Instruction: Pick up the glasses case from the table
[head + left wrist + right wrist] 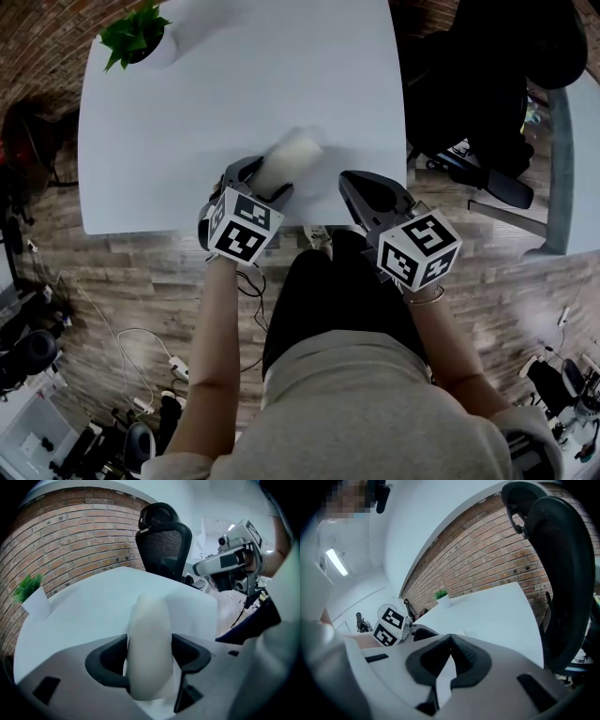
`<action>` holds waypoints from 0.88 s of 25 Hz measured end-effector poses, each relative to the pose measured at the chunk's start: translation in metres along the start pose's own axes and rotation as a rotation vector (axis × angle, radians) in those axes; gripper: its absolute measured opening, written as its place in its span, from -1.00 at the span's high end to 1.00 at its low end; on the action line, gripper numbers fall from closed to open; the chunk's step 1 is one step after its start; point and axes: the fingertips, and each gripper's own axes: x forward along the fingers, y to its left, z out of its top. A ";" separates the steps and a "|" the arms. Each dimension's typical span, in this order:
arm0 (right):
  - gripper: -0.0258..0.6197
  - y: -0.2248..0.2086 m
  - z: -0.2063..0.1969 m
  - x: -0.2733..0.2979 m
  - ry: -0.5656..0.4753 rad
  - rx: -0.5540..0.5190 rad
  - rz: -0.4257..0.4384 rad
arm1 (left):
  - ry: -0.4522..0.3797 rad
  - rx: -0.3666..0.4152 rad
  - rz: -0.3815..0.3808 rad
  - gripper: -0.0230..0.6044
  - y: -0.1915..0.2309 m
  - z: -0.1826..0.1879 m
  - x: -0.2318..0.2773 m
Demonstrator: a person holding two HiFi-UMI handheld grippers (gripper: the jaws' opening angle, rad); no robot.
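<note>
Left gripper view first: the pale, rounded glasses case (149, 651) sits squarely between the two dark fingers (105, 663), both pressed against its sides, a firm hold. Its far end pokes out ahead of the left gripper (150, 660), over the white counter (84, 616). From the head view, the case (292, 153) is a blurred cream shape just inside the counter's near edge (187, 220), angled away from the left gripper (265, 178). I can't tell whether it is touching the surface or just clear of it.

Over to the right gripper (349, 180), hovering beside the case at the counter's near edge, a little apart from it. In the right gripper view its fingers (466, 656) are closed together with nothing between them, right gripper (451, 638) empty. The left gripper's marker cube (389, 625) shows off to that view's side.

Further out, a potted plant (136, 33) stands at the counter's far corner. A black mesh office chair (164, 541) waits past the far edge, backed by a brick wall (70, 541). Cables (141, 361) trail over the wooden floor (112, 272).
</note>
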 end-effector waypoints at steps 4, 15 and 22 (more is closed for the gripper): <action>0.92 -0.003 -0.002 0.004 0.015 0.006 -0.010 | -0.013 -0.026 0.005 -0.01 -0.003 0.000 -0.002; 0.35 0.007 -0.012 0.020 0.041 0.100 0.047 | -0.168 -0.171 0.004 -0.01 -0.022 0.005 -0.036; -0.19 0.025 0.004 0.030 -0.052 0.302 0.155 | -0.306 -0.180 -0.012 -0.01 -0.030 0.031 -0.066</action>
